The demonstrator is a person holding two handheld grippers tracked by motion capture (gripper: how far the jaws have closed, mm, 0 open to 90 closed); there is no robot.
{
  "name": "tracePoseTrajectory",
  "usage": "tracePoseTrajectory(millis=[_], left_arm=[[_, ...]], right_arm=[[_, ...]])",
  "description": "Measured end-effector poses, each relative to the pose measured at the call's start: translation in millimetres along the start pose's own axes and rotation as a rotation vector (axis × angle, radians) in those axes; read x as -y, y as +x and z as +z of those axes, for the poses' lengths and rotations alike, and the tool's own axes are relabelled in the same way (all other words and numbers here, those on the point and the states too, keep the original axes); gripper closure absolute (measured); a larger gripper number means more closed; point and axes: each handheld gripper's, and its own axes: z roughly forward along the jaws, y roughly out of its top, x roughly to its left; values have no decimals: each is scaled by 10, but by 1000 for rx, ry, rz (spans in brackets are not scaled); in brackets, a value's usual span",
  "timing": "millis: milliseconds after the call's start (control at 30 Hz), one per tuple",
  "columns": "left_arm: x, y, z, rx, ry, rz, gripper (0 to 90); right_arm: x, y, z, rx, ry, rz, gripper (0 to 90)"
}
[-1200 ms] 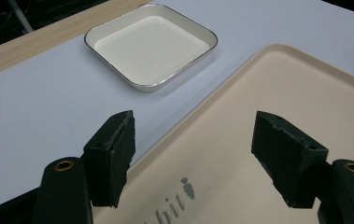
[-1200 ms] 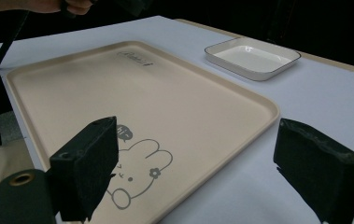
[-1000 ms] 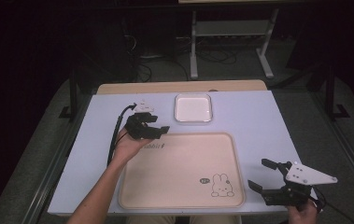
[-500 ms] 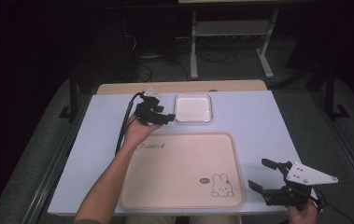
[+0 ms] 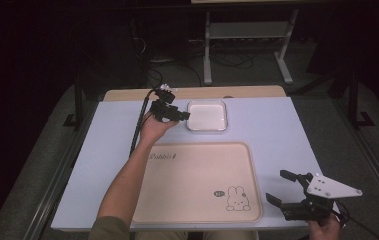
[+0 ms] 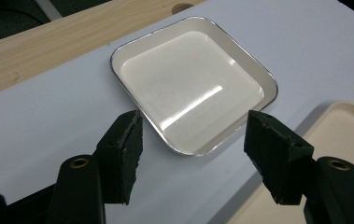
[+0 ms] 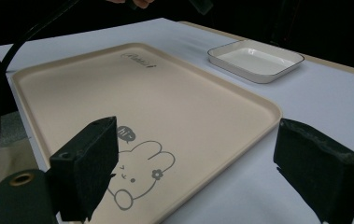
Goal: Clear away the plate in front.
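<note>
From above, the left gripper, jaws spread and just narrowing on nothing, sits beside the white dish, whose near corner its own view frames; the right gripper is spread too.

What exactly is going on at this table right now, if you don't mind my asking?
A person is reaching the left gripper toward the small white square dish at the far side of the table. Its jaws stand open beside the dish's near edge, not yet touching it. The right gripper waits open by the right edge of the beige rabbit tray, holding nothing.
</note>
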Motion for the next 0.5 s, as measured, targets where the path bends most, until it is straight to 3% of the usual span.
tracePoseTrajectory(millis=[233,500], left_arm=[[-140,18,178,-4,25,-31,381],[-95,141,398,-18,64,-111,398]], right_arm=[[-1,0,2,-5,0,-1,131],[-1,2,1,-11,0,-3,131]])
